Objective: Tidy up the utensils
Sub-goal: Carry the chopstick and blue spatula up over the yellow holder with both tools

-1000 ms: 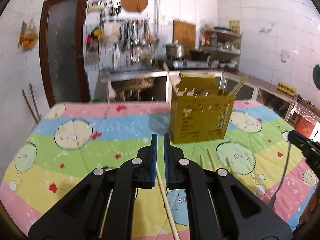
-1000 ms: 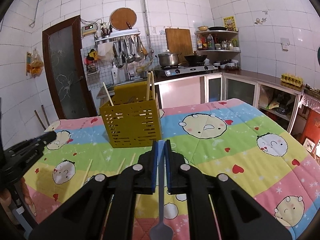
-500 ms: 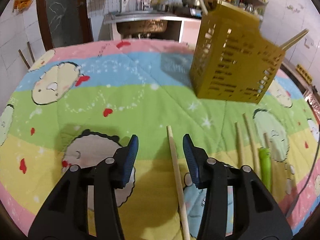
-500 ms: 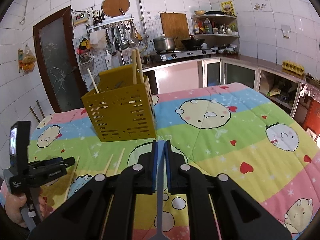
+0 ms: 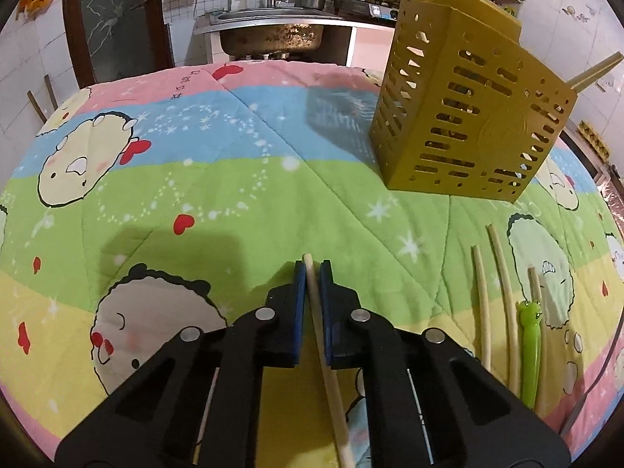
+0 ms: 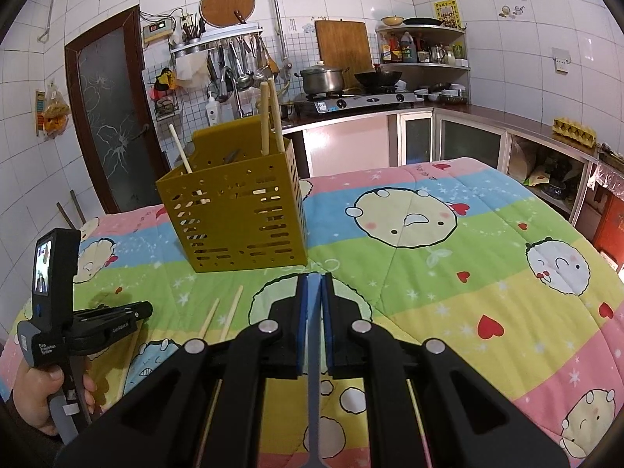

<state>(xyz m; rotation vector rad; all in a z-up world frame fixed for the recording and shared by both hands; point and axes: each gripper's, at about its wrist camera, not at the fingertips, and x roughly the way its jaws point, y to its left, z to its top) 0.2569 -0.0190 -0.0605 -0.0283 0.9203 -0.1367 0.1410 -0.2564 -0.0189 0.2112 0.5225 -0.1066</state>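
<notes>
My left gripper (image 5: 312, 273) is down on the cartoon quilt (image 5: 234, 195), shut on a pale wooden chopstick (image 5: 329, 382) that runs back under the camera. The yellow slotted utensil basket (image 5: 464, 117) stands ahead to the right. My right gripper (image 6: 313, 280) is shut on the grey handle of a spoon (image 6: 313, 390), whose bowl end hangs below the view. In the right wrist view the basket (image 6: 238, 218) holds upright chopsticks (image 6: 269, 117), and the left gripper (image 6: 144, 308) sits low at the left in a hand (image 6: 35, 394).
Two loose chopsticks (image 5: 481, 304) and a green frog-handled utensil (image 5: 530, 343) lie on the quilt right of the left gripper. Two chopsticks (image 6: 232, 312) also lie in front of the basket. A sink (image 5: 269, 35) and kitchen counter (image 6: 370, 113) stand beyond the quilt's far edge.
The left gripper opened, tipped down to the quilt and closed on the chopstick. The right gripper drew a little nearer the basket, still holding the spoon.
</notes>
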